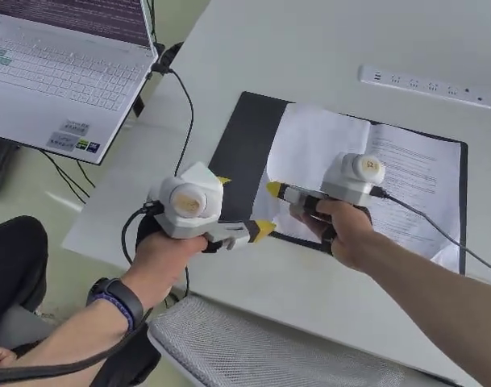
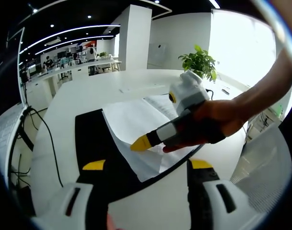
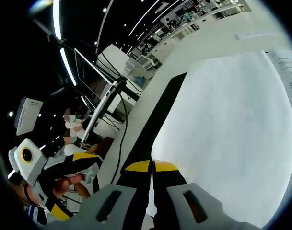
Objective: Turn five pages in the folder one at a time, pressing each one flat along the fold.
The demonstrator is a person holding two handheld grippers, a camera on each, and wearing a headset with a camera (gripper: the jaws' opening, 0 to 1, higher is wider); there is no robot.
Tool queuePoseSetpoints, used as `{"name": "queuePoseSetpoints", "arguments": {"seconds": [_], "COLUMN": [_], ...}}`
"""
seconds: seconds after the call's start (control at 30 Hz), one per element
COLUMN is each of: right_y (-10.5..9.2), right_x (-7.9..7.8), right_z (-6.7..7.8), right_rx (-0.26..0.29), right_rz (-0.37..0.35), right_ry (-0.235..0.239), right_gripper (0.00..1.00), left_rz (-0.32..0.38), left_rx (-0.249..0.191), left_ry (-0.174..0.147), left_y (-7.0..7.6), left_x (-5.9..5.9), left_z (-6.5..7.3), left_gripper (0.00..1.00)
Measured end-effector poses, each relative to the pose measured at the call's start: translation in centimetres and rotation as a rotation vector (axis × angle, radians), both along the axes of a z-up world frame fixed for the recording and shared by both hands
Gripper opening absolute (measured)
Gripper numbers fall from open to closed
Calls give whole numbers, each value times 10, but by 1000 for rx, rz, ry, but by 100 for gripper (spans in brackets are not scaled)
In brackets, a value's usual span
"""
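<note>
1. Folder (image 1: 239, 153): black, laid open on white desk (image 1: 309, 48); near-right corner hidden by forearm.
2. Page (image 1: 309, 141): blank side up, arched above the fold. Printed sheet (image 1: 418, 173) is laid flat to its right; text too small to be read.
3. R. gripper (image 1: 274, 190): jaws clenched on page's free edge. The pinch itself is largely masked by the jaws in right gripper view.
4. L. gripper (image 1: 244, 205): jaws released, nothing held; it is held just off the folder's near-left edge.
5. Laptop (image 1: 60, 64): cut off at top left. Power strip (image 1: 426, 85): seen well beyond folder.
</note>
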State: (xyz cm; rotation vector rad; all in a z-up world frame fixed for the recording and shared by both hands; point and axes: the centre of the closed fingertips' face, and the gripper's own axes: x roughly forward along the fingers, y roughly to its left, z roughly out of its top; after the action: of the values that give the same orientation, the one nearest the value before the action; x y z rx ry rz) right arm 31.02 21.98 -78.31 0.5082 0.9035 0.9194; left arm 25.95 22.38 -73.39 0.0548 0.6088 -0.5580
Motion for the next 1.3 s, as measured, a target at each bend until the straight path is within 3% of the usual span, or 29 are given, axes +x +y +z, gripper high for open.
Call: {"name": "queuePoseSetpoints", "arguments": {"seconds": [0.4, 0.73, 0.93, 1.07, 1.3], "right_y": [-5, -1, -9, -22, -58], "right_x": [8, 2, -1, -2, 19], "right_z": [-28, -22, -10, 6, 20], "right_rx": [-18, -7, 9, 17, -15], "right_rz": [-30, 11, 58, 80, 68], "right_ry": [55, 26, -19, -73, -144], "right_gripper": [1, 14, 22, 22, 21], "left_rz": [4, -1, -3, 2, -14], "left_rx": [4, 5, 1, -4, 1], "left_ry": [17, 43, 50, 56, 57], "left_y": [0, -7, -11, -14, -25], "left_x": [-2, -3, 0, 6, 17], "left_z": [-7, -17, -23, -29, -36], "left_gripper": [66, 63, 55, 50, 36]}}
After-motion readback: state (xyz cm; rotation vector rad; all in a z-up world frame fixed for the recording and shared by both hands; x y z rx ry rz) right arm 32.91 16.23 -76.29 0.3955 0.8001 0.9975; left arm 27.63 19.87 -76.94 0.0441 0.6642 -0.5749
